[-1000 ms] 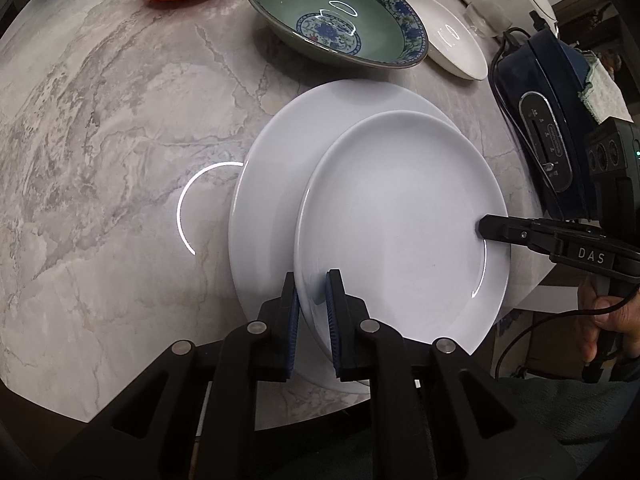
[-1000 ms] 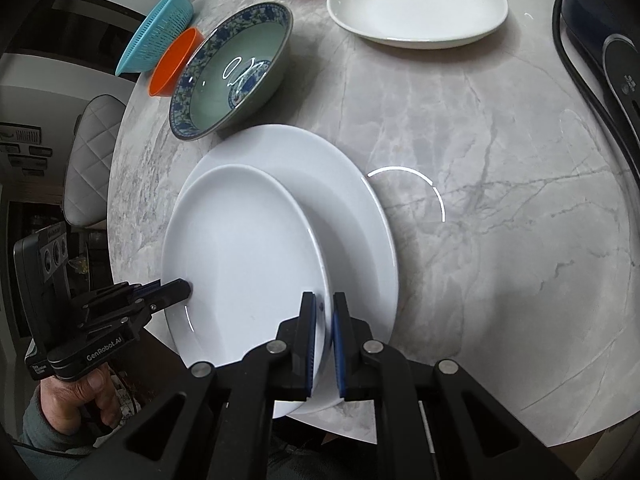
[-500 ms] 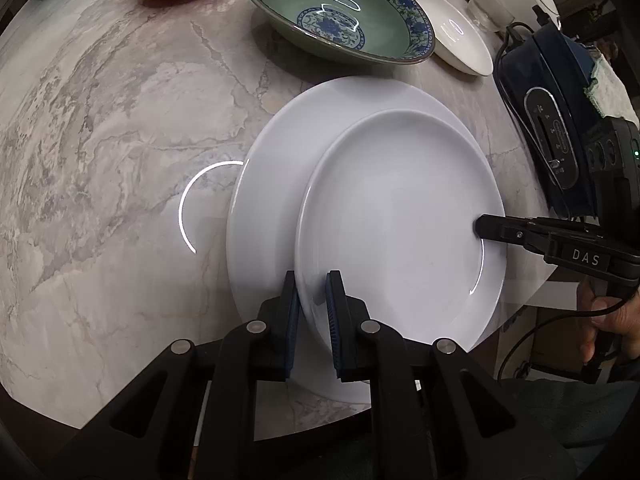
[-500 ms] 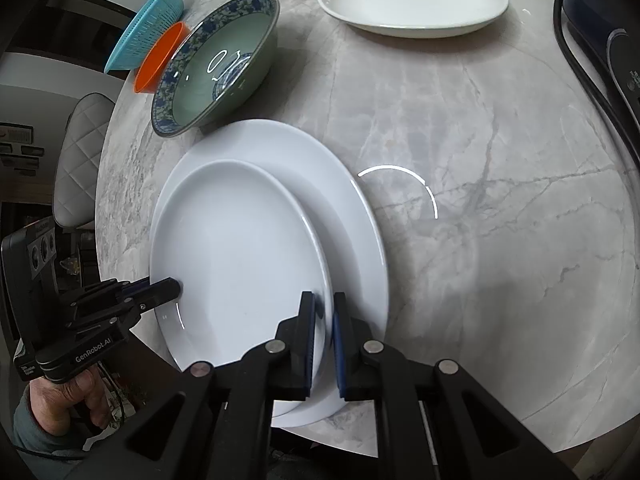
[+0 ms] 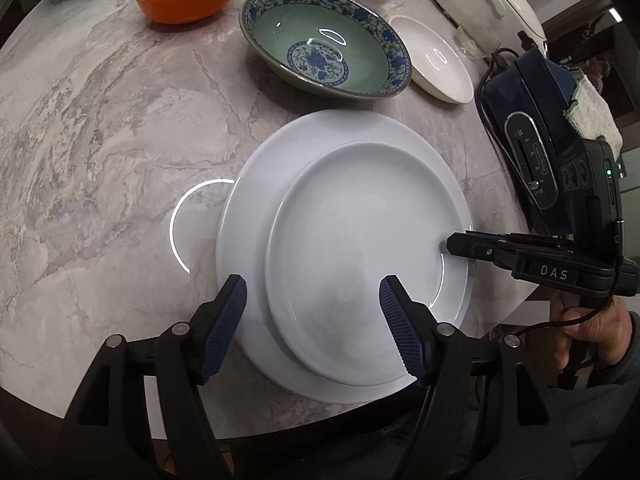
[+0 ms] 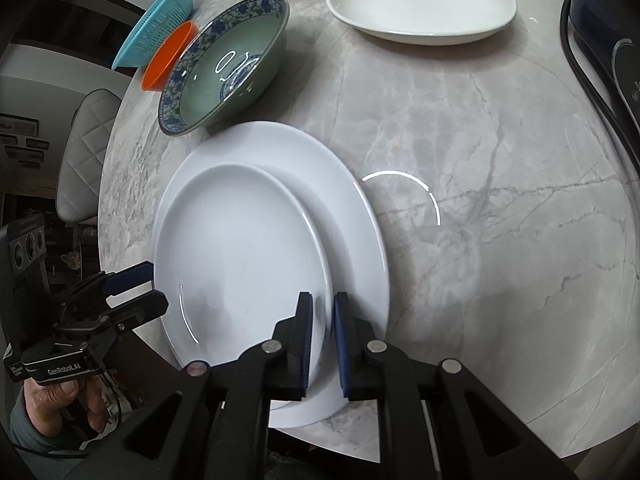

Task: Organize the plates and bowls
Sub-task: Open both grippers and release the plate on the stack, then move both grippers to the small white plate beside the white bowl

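Marble tabletop (image 5: 100,128) carries a small white plate (image 5: 352,256) stacked on a larger white plate (image 5: 248,216) near the front edge, with a blue-patterned bowl (image 5: 324,40) just behind. Left gripper (image 5: 312,320) is opening, its pads spread clear of the plates. Right gripper (image 6: 320,340) is also opening, its pads straddling the small plate's rim, seemingly no longer pressing it.

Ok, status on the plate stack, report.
Left gripper jaws opening, clear of the small plate. Right gripper jaws opening, rim between them. Small plate rests on large plate. Patterned bowl close behind.
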